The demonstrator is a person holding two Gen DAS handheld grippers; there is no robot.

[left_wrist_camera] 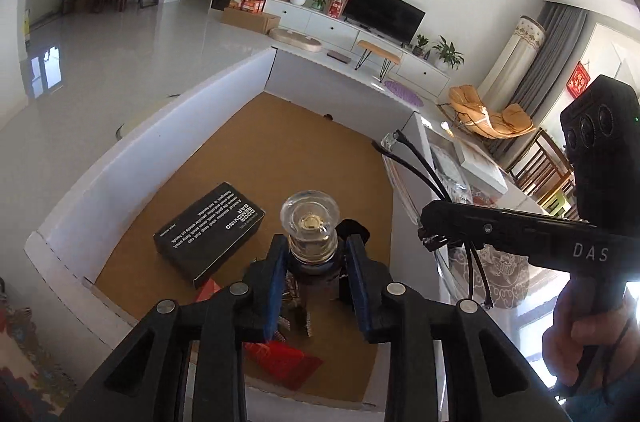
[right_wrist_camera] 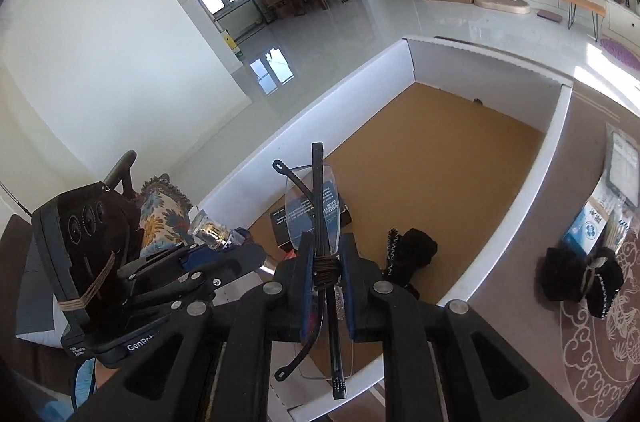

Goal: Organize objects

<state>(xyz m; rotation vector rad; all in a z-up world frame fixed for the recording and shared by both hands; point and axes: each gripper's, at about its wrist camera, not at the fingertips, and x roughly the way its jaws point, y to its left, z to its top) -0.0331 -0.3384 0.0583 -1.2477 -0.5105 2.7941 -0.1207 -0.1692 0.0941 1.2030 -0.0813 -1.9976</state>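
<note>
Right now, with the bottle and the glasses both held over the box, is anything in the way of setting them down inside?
Mostly clear. The left gripper holds the bottle above the black packet and a red item, so aim past them. The glasses in the right gripper hang over the near end; the far floor of the box is bare.

white-walled box point(left_wrist_camera: 224, 102) with tan floor; black carton point(left_wrist_camera: 210, 234), white print.

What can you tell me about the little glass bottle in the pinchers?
The glass bottle is small and clear, with a round, thick see-through cap and something golden showing under it. Its lower body looks darker. It stands between the blue pads of the left gripper, held above the white box with the brown floor.
</note>
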